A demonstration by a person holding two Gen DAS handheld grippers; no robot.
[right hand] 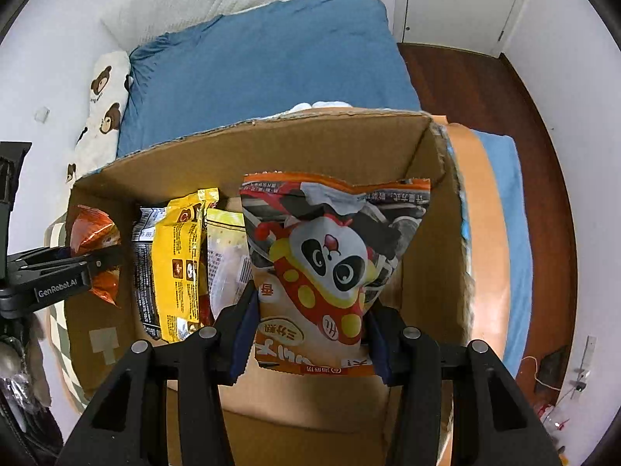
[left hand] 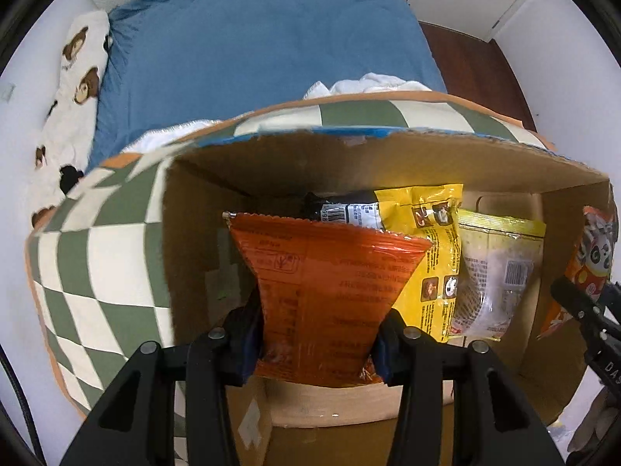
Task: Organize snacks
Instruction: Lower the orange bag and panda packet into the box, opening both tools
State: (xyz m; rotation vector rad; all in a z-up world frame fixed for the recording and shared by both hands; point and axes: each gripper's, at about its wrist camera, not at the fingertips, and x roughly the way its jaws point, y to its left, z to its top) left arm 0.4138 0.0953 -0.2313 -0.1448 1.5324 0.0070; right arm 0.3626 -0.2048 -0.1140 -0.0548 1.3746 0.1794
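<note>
An open cardboard box [left hand: 271, 163] [right hand: 341, 143] stands on a checkered cushion. My left gripper [left hand: 316, 334] is shut on an orange-red snack bag [left hand: 326, 283] and holds it upright inside the box at its left end; that bag also shows in the right wrist view [right hand: 95, 248]. My right gripper [right hand: 310, 330] is shut on an orange panda snack bag [right hand: 330, 264] held upright at the box's right end; it also shows in the left wrist view [left hand: 590, 256]. Between them stand a black bag [right hand: 143, 268], a yellow bag [left hand: 431, 256] [right hand: 178, 260] and a pale clear bag [left hand: 496, 275] [right hand: 225, 256].
The green-and-cream checkered cushion [left hand: 97, 256] with an orange border lies on a bed with a blue cover [left hand: 252, 46] [right hand: 271, 66]. A bear-print pillow [left hand: 73, 89] is at the left. Dark wooden floor [right hand: 485, 89] and white walls lie to the right.
</note>
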